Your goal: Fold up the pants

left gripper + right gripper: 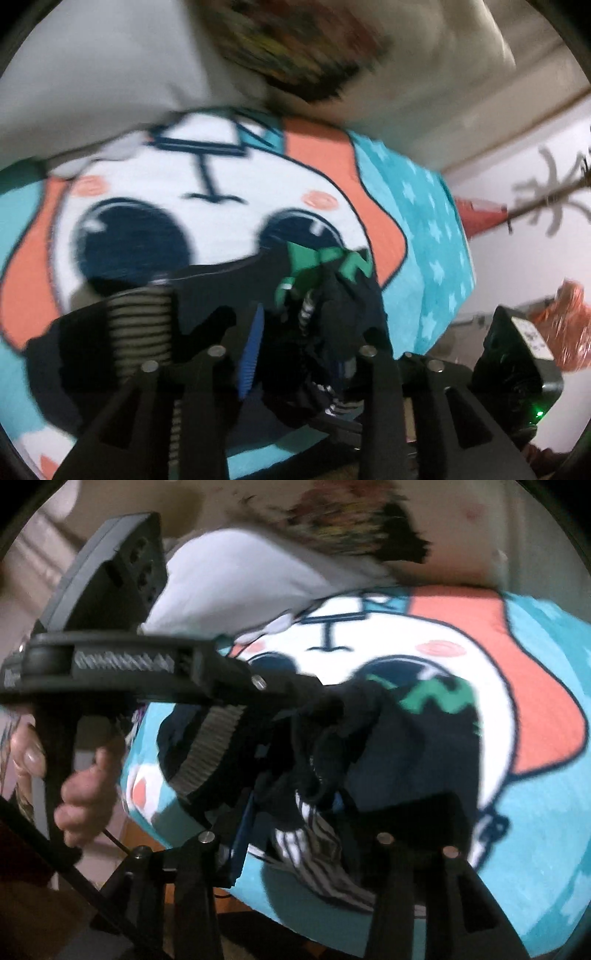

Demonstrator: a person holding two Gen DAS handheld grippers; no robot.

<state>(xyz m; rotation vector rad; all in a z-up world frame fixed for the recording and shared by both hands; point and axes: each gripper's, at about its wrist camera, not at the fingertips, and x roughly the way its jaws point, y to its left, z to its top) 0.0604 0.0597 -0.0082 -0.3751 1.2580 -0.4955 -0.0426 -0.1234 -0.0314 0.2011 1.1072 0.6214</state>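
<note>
Left wrist view: left tongs (291,332) are clamping bunched dark pants (332,295); right tongs (295,805) are pinching the same bundle over the cartoon blanket (535,812). Folding is looking barely begun; pillow (92,74) beyond.

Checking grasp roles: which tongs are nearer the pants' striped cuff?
Left. The left tongs sit right beside the striped cuff; the right tongs grip bunched pants farther along.

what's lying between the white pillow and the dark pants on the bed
Only the cartoon-face blanket lies between the white pillow and the dark pants; its white face print is bare there. The left wrist view shows it best.
</note>
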